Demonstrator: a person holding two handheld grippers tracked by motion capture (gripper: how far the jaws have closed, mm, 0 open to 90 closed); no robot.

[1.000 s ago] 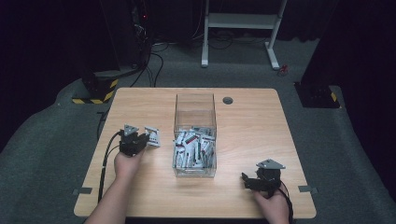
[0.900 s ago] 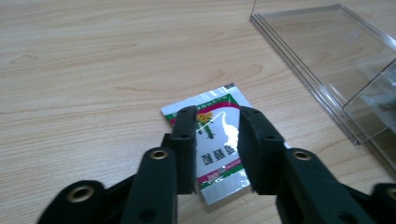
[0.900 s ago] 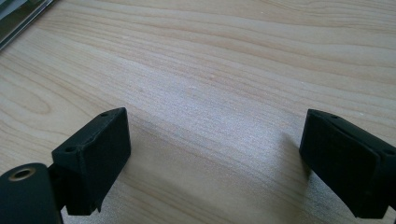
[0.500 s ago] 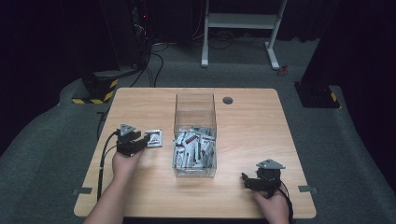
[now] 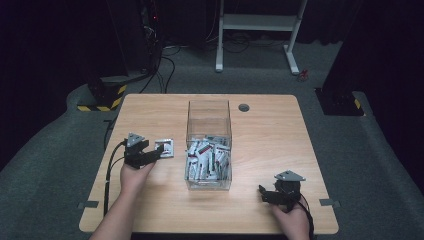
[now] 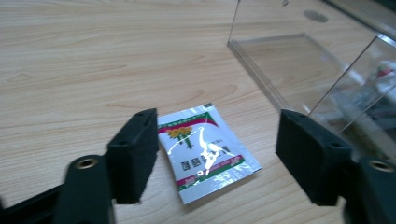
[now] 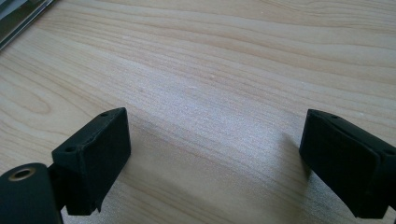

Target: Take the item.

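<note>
Silver foil marks the one sachet [image 6: 205,151] lying flat on the tabletop [image 5: 280,130], just left of the clear box [image 5: 209,116]. The left gripper [image 5: 159,152] hangs right over it; its jaws have just been opening and now stand spread on either side, with the sachet between them but not touched by either pad. It looks freshly let go.

Inside the box, the near half holds a heap of sachets [image 5: 207,159] of the same kind, while the far half is bare. The work appears to be taking packets out of the box and laying them on the wood to its left. By that reading it has hardly begun: one packet lies outside, and nearly the whole pile is left.

At the near right edge, well apart from the box, the right gripper [image 5: 265,194] rests low over bare wood, jaws wide apart and holding nothing. It seems to be waiting while the left hand does the moving.
</note>
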